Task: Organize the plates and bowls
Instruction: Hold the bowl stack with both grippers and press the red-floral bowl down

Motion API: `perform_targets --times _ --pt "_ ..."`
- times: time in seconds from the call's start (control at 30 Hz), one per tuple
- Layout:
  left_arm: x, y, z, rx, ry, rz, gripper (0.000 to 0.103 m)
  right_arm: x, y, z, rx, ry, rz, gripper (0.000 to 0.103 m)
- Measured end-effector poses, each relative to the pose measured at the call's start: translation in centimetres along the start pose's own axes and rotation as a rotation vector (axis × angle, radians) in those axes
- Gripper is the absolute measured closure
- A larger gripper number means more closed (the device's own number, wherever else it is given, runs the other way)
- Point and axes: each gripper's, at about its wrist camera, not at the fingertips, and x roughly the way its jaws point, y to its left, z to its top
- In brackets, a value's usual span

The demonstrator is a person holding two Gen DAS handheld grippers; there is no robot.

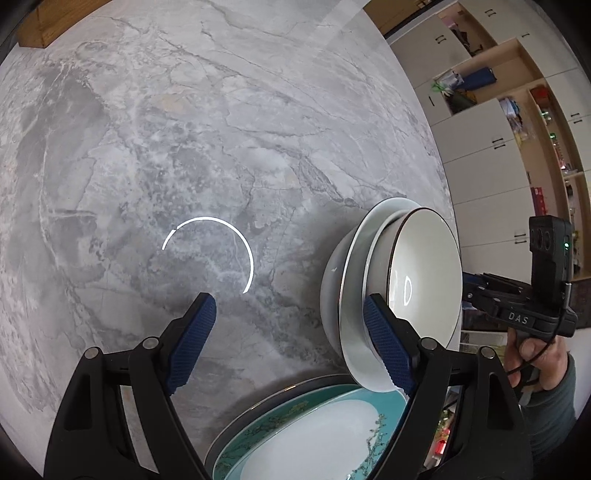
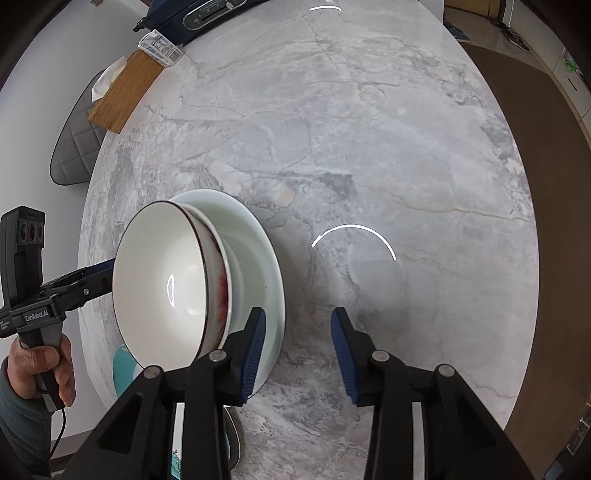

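A stack of nested white bowls (image 1: 424,266) stands on the grey marble table, the top one with a dark rim; it also shows in the right wrist view (image 2: 166,280). A wider pale bowl (image 2: 266,266) is at the bottom of the stack. My left gripper (image 1: 291,332) is open, its right finger beside the stack's near edge. My right gripper (image 2: 299,347) is open, its left finger against the wide bowl's rim. A teal flowered plate (image 1: 314,439) on a grey plate lies under my left gripper.
A wooden box (image 2: 125,92) with tissues sits at the table's far left edge, a dark appliance (image 2: 199,14) behind it. Cabinets and shelves (image 1: 498,122) stand beyond the table's right edge. A grey chair back (image 2: 74,147) is left of the table.
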Motion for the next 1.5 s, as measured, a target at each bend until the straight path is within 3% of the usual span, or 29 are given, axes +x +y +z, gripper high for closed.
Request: perform_targets --times 0.1,0.43,0.8,0.9,0.97,1.07,1.27,1.5 --pt "-0.1 0.6 -0.2 -0.014 -0.014 0.001 0.021 0.4 -0.2 0.0 0.005 0.005 0.012 0.063" --pt "3.6 -0.1 -0.4 0.022 0.051 0.055 0.023 1.8 -0.6 -0.1 0.011 0.016 0.043 0.065" --pt "6.0 -1.9 1.5 0.043 0.046 0.151 0.028 2.4 0.4 0.7 -0.018 0.011 0.032 0.085" --pt "6.2 -2.6 1.6 0.048 0.054 0.103 0.048 2.5 0.6 0.8 -0.023 0.008 0.047 0.092" --pt "5.8 -2.9 1.7 0.067 0.052 0.075 0.07 2.5 0.8 0.8 -0.031 0.007 0.051 0.092" --pt "6.5 -4.7 1.8 0.101 0.065 0.059 0.095 2.6 1.1 0.9 -0.05 0.01 0.041 0.092" --pt "7.6 -6.4 1.9 0.098 0.077 0.061 0.098 2.5 1.2 1.0 -0.048 0.008 0.028 0.094" --pt "8.1 -7.8 2.1 0.115 0.077 0.115 0.099 2.1 1.2 1.2 -0.033 -0.003 0.01 0.094"
